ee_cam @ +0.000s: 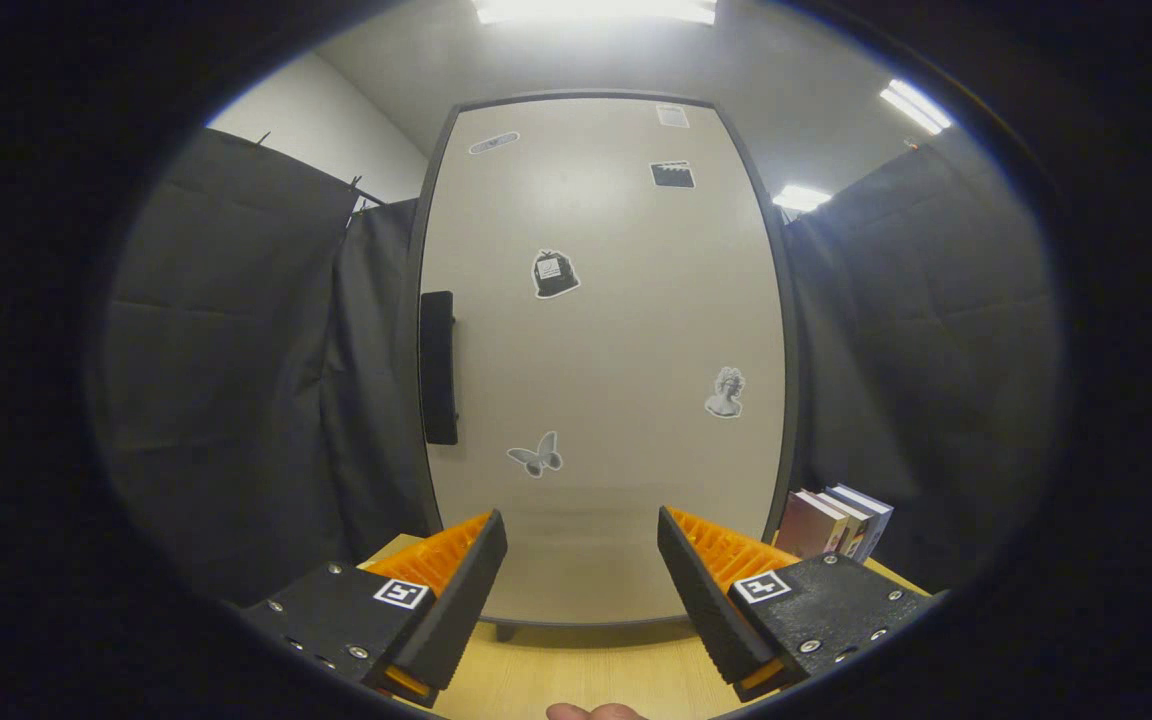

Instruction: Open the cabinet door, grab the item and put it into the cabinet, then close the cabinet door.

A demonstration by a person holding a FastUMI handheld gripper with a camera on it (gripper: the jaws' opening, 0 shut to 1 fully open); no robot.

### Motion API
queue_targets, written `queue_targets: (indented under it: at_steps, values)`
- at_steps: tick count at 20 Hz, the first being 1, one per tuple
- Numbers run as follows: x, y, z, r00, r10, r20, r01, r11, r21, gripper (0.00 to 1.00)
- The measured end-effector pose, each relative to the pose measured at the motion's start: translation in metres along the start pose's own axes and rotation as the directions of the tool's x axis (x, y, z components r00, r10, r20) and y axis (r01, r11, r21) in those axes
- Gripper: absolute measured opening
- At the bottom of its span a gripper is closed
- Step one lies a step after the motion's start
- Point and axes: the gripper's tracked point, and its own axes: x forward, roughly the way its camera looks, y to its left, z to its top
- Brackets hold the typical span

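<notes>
The cabinet stands upright on the wooden surface straight ahead of the tongs, its pale door flush in the dark frame, so it looks closed. By my reading none of the task is done yet: the door is to be opened by the dark vertical handle at its left edge, an item fetched and put inside, and the door shut again. The tongs are released, fingers spread wide with nothing between them, hovering near the foot of the door and not touching it. The likely item is the small row of books, standing on the surface just beside the cabinet's right lower corner, beyond the right finger. The door carries several grey stickers, among them a butterfly and a bust; any writing on them or on the book spines is too small to read
</notes>
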Motion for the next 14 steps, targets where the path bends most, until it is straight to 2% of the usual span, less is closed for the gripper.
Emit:
queue_targets:
  at_steps: [4,8,14]
  values:
    - [0.030,0.016,0.017,1.000,0.015,-0.014,-0.015,1.000,0.009,0.94]
    - [0.054,0.046,0.039,0.998,0.069,-0.005,-0.069,0.998,0.002,0.94]
    - [0.086,0.107,0.066,0.986,0.159,0.049,-0.154,0.984,-0.090,0.94]
